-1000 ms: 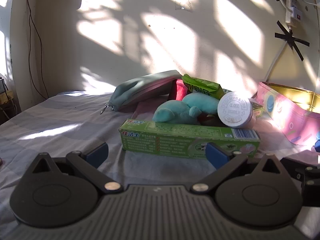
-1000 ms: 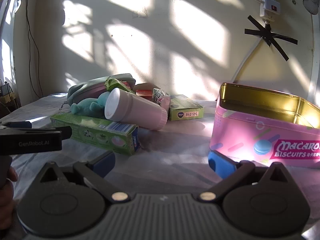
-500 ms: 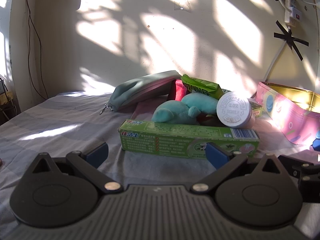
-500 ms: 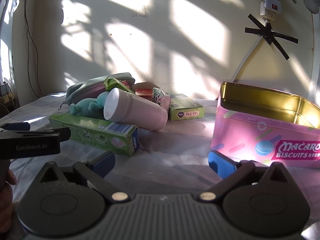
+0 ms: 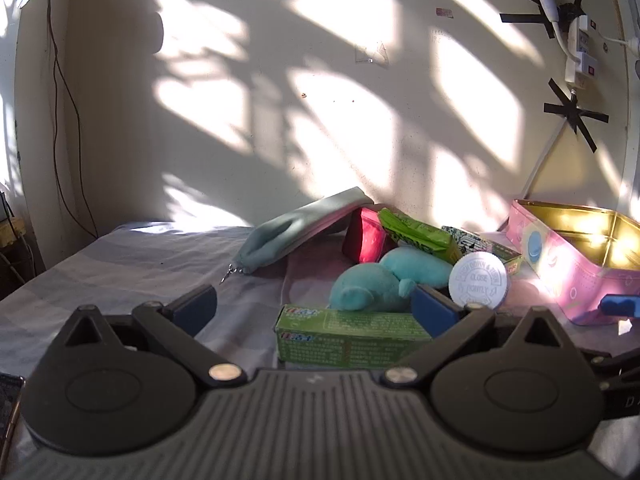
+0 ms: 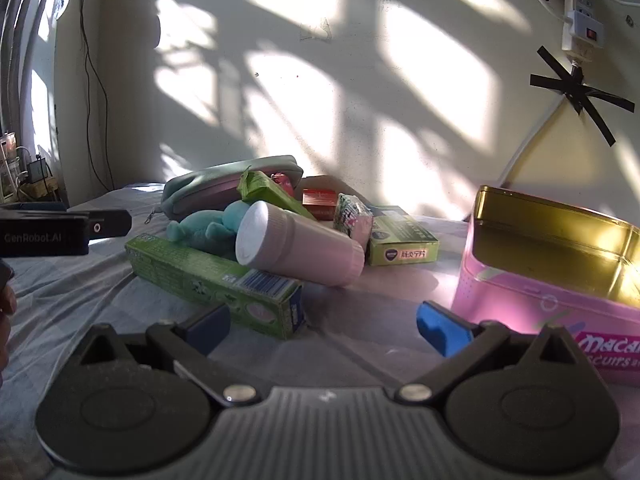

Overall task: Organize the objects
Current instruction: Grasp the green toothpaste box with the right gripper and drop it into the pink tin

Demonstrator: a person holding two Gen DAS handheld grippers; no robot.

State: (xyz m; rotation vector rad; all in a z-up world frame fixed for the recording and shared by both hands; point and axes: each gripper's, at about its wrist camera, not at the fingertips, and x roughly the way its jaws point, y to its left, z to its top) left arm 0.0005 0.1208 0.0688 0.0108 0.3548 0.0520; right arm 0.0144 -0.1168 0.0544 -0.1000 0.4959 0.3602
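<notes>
A pile of objects lies on a cloth-covered table. A long green carton (image 5: 348, 336) (image 6: 212, 280) lies in front. Behind it sit a teal plush toy (image 5: 376, 288) (image 6: 204, 230) and a pink bottle with a white cap (image 6: 300, 250) (image 5: 478, 280) on its side. My left gripper (image 5: 316, 306) is open, its fingers straddling the left part of the carton, not touching it. My right gripper (image 6: 324, 326) is open above bare cloth, between the carton's end and the pink biscuit tin (image 6: 552, 280) (image 5: 576, 252), which stands open with a gold inside.
A grey zip pouch (image 5: 296, 228) (image 6: 224, 188), a red packet (image 5: 366, 240), a green snack bag (image 5: 416, 232) and a small green box (image 6: 400, 236) crowd the back of the pile near the wall. Taped cables and a power strip (image 6: 580, 12) hang on the wall.
My left gripper has moved forward and to the left, so the carton now sits lower and nearer between its fingers. My right gripper has edged a little closer to the pile.
</notes>
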